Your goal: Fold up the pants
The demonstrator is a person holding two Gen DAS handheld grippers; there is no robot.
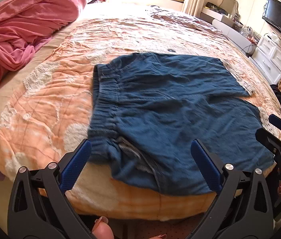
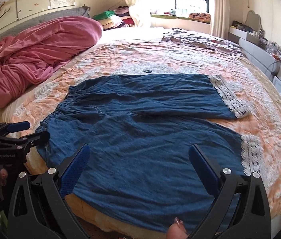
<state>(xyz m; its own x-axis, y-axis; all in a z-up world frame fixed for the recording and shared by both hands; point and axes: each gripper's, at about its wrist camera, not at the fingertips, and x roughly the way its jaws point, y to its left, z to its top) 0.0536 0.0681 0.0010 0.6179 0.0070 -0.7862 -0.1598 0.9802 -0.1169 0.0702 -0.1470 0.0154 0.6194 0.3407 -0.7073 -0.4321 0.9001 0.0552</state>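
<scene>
Dark blue pants (image 1: 172, 107) with an elastic waistband (image 1: 102, 107) at the left and white lace cuffs (image 2: 230, 97) at the right lie flat on the orange quilt, both legs spread apart. They also show in the right wrist view (image 2: 140, 139). My left gripper (image 1: 140, 165) is open and empty, just above the near waist corner. My right gripper (image 2: 139, 171) is open and empty over the near leg. The right gripper shows at the left view's right edge (image 1: 279, 137), the left one at the right view's left edge (image 2: 17, 133).
A crumpled pink blanket (image 1: 21, 23) lies at the back left of the bed (image 1: 41, 109). A small dark ring (image 2: 147, 71) sits on the quilt beyond the pants. White drawers (image 1: 273, 57) and a dresser stand along the right wall. The bed's near edge is below the grippers.
</scene>
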